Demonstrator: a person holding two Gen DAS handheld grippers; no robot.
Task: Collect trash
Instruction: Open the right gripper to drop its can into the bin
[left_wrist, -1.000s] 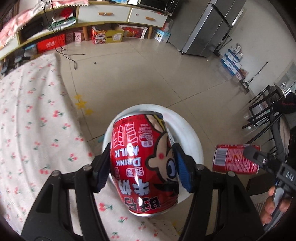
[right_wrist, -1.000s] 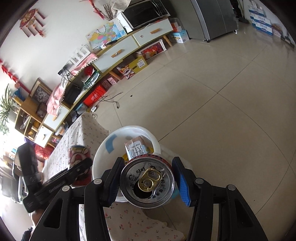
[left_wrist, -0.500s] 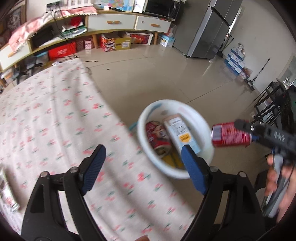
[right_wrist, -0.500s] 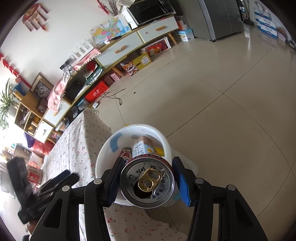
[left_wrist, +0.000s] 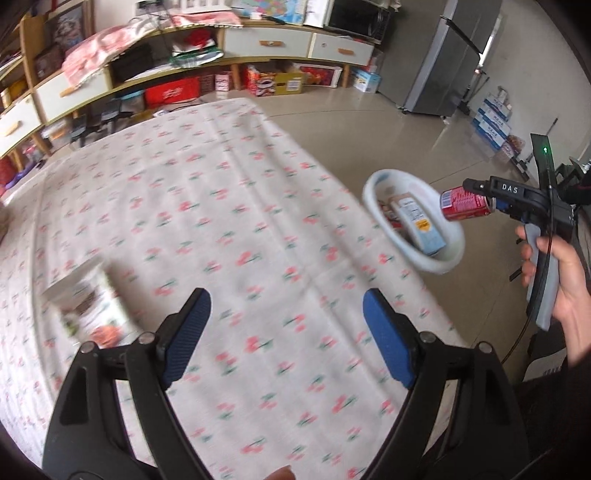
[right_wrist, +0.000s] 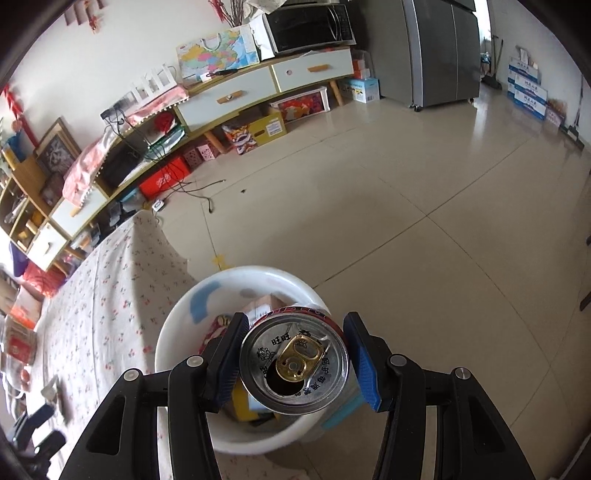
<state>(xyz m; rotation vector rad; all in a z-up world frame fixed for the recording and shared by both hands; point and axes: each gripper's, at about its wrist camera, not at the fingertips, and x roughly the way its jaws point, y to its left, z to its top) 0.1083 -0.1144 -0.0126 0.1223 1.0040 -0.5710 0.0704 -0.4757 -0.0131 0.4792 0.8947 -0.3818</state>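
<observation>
Cherry-print table (left_wrist: 229, 206) carries white bin (right_wrist: 166, 332) at its 3 o'clock edge; right gripper (right_wrist: 293, 363) jaws clamp red can (right_wrist: 293, 365) above it, left gripper (left_wrist: 286, 332) jaws apart, empty.

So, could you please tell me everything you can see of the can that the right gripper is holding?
The red drink can is a metal can with a silver top, a gold pull tab and an opened mouth; Chinese characters ring the lid. The right gripper holds it by its sides, blue pads against both flanks, top facing the wrist camera. It hangs over the white bin, apart from the trash inside. In the left wrist view its red side shows a white label panel.
</observation>
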